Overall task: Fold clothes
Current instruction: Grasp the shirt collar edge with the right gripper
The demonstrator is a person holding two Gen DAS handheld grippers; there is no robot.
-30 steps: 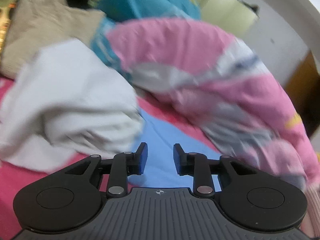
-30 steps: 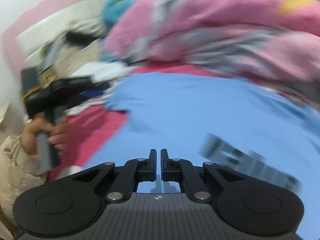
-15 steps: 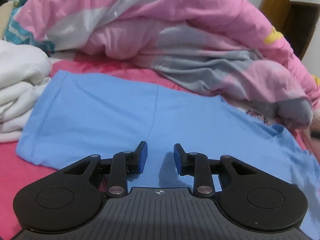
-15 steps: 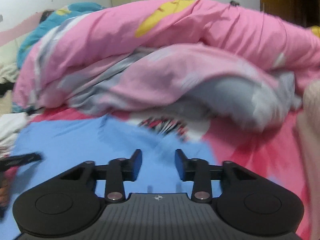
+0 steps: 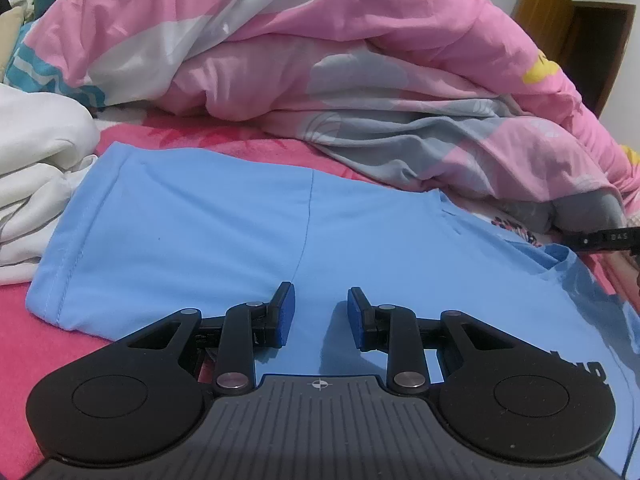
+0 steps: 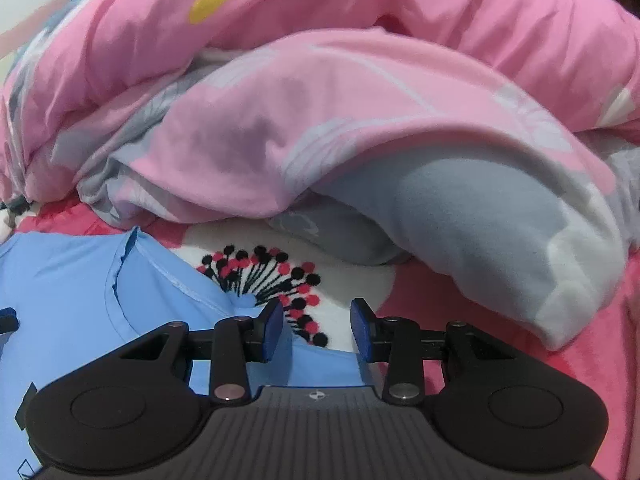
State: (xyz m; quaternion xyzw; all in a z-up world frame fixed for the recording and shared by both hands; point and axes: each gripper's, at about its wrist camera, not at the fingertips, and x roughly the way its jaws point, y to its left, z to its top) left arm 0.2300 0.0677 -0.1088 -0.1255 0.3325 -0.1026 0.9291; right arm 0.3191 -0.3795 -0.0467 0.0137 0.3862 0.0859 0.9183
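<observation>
A light blue cotton T-shirt point(image 5: 224, 236) lies spread flat on a bed covered by a bright pink fleece blanket point(image 5: 24, 344) with a white patch printed in black and red dots point(image 6: 276, 276). The left gripper point(image 5: 321, 318) hovers low over the middle of the shirt, its blue-padded fingers point(image 5: 285, 316) apart, with only flat fabric below the gap and nothing pinched between them. The right gripper point(image 6: 317, 330) sits over the shirt's edge where blue cloth meets the printed blanket; its fingers point(image 6: 273, 330) also stand apart and grip nothing, the jaws having just been opening. In the right wrist view the shirt's neckline point(image 6: 124, 264) shows at the left, hemmed and slightly raised.

To the left of the shirt, touching its hemmed edge, rests a stack of folded white garments point(image 5: 36, 184). Behind the shirt, a rumpled pink, grey and white duvet point(image 5: 360, 80) is heaped along the bed, its lower fold just beside the far side of the blue fabric. A brown wooden cabinet point(image 5: 576, 28) stands at the top right of the left wrist view. Dark print on the shirt point(image 5: 580, 368) is partly visible near the left gripper's right side, too cropped to read.
</observation>
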